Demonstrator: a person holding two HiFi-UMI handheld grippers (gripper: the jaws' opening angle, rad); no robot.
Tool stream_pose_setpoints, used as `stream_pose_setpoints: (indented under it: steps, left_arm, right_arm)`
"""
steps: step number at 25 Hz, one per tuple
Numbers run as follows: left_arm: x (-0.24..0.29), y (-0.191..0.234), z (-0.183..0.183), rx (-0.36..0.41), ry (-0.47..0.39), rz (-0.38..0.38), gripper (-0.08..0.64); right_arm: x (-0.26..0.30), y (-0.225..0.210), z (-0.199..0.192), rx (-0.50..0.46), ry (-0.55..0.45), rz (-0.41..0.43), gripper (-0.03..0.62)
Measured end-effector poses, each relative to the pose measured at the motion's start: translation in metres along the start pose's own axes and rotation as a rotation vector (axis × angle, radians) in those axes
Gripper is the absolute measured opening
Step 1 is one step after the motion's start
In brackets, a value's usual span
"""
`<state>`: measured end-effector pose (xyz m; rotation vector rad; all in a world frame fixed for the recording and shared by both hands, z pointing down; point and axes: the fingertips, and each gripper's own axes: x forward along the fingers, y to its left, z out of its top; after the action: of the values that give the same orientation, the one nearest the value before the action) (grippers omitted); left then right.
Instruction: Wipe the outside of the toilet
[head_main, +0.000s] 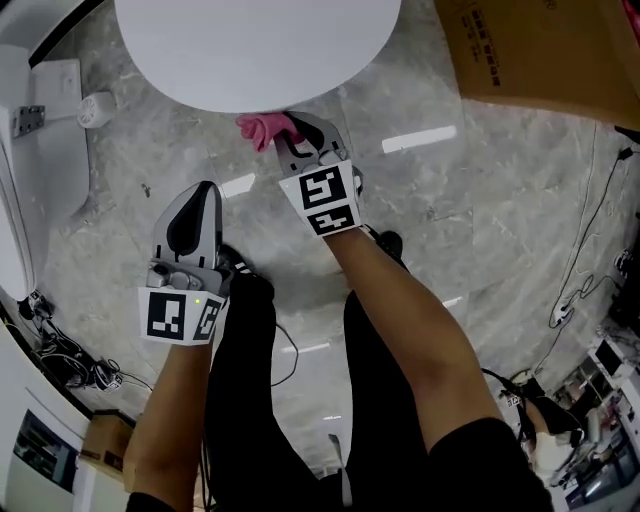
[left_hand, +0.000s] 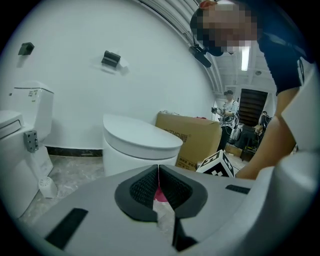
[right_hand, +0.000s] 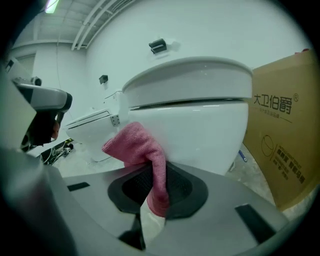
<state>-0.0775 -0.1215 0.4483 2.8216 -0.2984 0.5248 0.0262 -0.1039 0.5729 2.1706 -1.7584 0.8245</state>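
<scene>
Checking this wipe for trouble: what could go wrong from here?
1. The right gripper pinches only a narrow fold of the pink cloth; rubbing along the toilet bowl may tug it free.
2. The cardboard box stands close beside the bowl; sweeping that way, the gripper might bump it.

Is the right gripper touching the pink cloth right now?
Touching. In the right gripper view, the right gripper has its jaws shut on the pink cloth, pinching its fold.

Floor (head_main: 480, 230): we see grey veined stone | top centre: white toilet (head_main: 255, 45) | upper right: cardboard box (head_main: 545, 50) | left edge: second toilet (head_main: 40, 150) | lower left: tangled cables (head_main: 70, 365)
</scene>
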Motion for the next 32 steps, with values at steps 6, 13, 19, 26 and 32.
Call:
stream_pose_setpoints:
  steps: [6,13,19,26,32]
  left_arm:
    - [0.030,-0.037,0.001,0.005,0.028,0.013,0.018]
    - [0.056,-0.056,0.006,-0.001,0.022,0.116,0.018]
    - [0.069,-0.068,0.023,-0.010,-0.034,0.180,0.018]
    - [0.053,-0.071,0.028,-0.011,-0.065,0.242,0.018]
    - [0.030,-0.074,0.033,-0.033,-0.086,0.247,0.018]
  right_arm:
    - [-0.020,-0.053,-0.007,-0.005,0.021,0.030,0.081]
    - [-0.021,-0.150,0.013,-0.027,0.005,-0.006,0.077]
    - [0.009,-0.198,0.037,-0.138,0.042,0.048,0.075]
    - [0.025,-0.253,0.068,-0.089,0.034,-0.057,0.075]
    - [-0.038,-0.260,0.060,0.060,-0.052,-0.128,0.075]
